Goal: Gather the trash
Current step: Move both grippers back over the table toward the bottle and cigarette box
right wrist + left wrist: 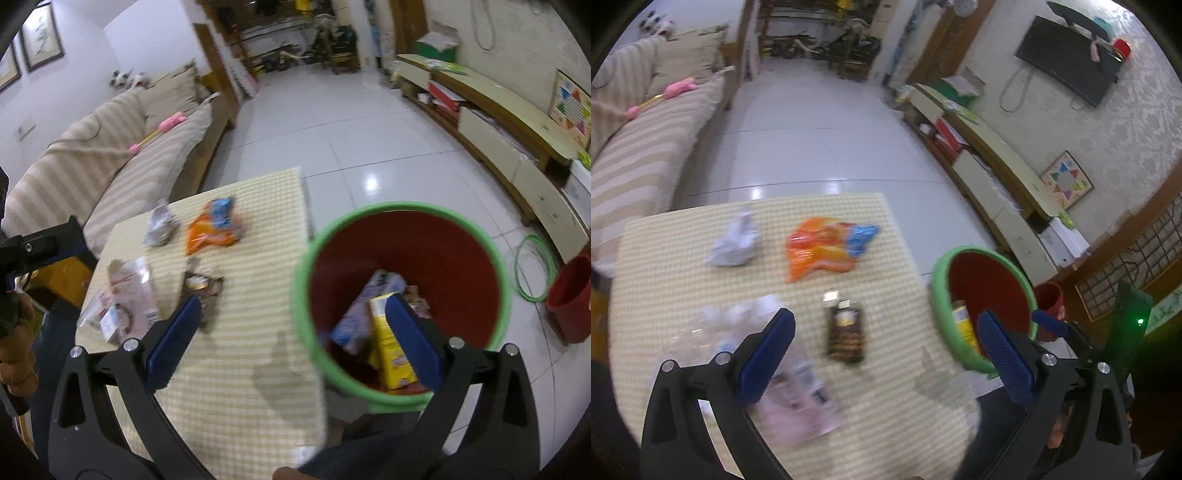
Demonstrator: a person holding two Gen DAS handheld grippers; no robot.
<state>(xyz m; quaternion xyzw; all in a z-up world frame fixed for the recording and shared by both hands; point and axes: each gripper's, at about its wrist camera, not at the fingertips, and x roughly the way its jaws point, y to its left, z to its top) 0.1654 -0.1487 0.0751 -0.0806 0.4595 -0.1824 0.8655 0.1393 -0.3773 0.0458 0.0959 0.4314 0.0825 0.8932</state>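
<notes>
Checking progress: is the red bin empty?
Not empty. The red bin already holds a yellow box and a bluish packet.

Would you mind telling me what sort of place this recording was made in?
Most likely a home living room: a striped sofa along one wall, a wall-mounted television above a long low cabinet, and a low table with snack wrappers beside a red bin.

Even indoor light is filling both fisheye views, with glare glinting off the floor tiles [370,183]. Motion blur is smearing the table [775,221], and dark edges are bending.
</notes>
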